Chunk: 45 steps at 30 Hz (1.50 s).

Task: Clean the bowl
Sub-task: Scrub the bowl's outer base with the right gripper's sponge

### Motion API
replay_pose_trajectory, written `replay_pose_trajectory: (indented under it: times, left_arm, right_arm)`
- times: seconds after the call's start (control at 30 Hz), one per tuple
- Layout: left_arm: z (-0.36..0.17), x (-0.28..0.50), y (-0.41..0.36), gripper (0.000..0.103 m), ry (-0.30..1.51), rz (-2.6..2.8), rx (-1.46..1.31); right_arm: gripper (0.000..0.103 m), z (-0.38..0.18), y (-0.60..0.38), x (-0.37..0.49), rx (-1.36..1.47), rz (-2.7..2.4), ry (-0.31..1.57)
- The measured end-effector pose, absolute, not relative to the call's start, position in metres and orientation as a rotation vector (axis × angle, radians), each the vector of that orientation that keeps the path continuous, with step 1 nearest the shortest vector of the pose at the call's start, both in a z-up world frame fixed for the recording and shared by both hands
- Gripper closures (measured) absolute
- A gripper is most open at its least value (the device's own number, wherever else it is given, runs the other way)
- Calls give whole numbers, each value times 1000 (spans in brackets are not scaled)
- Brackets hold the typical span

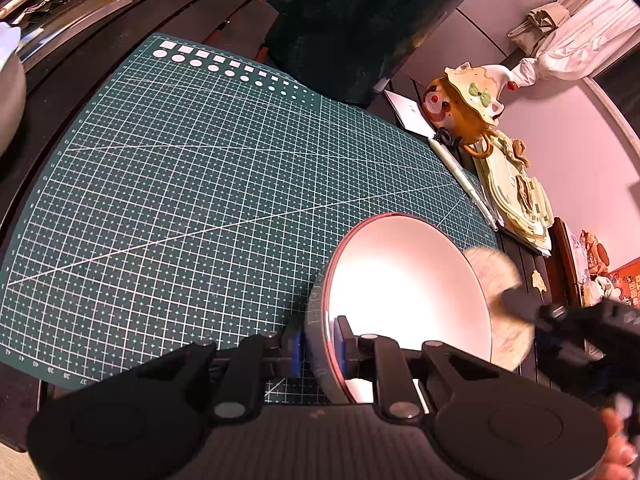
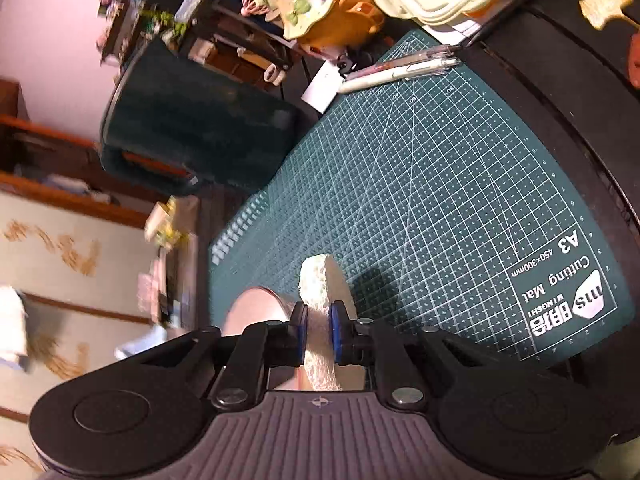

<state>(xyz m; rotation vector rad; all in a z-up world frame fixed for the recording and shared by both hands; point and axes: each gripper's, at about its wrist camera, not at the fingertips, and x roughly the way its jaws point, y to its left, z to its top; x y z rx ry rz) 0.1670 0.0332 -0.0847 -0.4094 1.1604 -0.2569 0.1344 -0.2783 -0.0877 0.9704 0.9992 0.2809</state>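
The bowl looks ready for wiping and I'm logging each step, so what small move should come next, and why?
Probably sweep the sponge across the white inside of the bowl. The left gripper is clamped on the bowl's rim, holding it tilted over the green mat, and the right gripper grips the sponge at the bowl's far rim.

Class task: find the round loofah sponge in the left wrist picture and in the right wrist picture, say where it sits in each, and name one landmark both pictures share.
Left wrist view: the sponge is at lower right, blurred, against the far side of the bowl, held by the right gripper.
Right wrist view: bottom centre, edge-on between the blue pads.
Shared landmark: the green cutting mat.
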Motion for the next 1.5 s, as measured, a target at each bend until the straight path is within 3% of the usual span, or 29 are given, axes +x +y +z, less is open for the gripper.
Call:
replay_pose_trajectory:
  times: [0.27, 0.47, 0.63, 0.8, 1.0, 1.2, 1.33, 1.5]
  left_arm:
    - [-85, 167, 34, 87, 1160, -256, -415]
    - [-85, 167, 33, 87, 1162, -257, -418]
    - [-86, 167, 34, 87, 1162, -259, -418]
    - [-85, 167, 33, 87, 1161, -259, -417]
    - [-86, 167, 33, 87, 1161, -256, -418]
    - [-85, 166, 33, 87, 1162, -258, -422]
    - [-85, 166, 33, 87, 1162, -259, -421]
    - [-86, 166, 35, 87, 1162, -262, -422]
  right_arm:
    - [91, -101, -276, 134, 1018, 271, 1052]
    - [91, -84, -285, 134, 1058, 319, 968]
    - [91, -101, -284, 134, 1084, 282, 1041]
    - [91, -83, -290, 131, 1085, 325, 964]
    - [91, -100, -288, 132, 1110, 301, 1031]
    - [91, -83, -294, 131, 1122, 345, 953]
    - [91, -99, -287, 131, 1118, 324, 1022]
    - [91, -81, -293, 130, 1111, 357, 954]
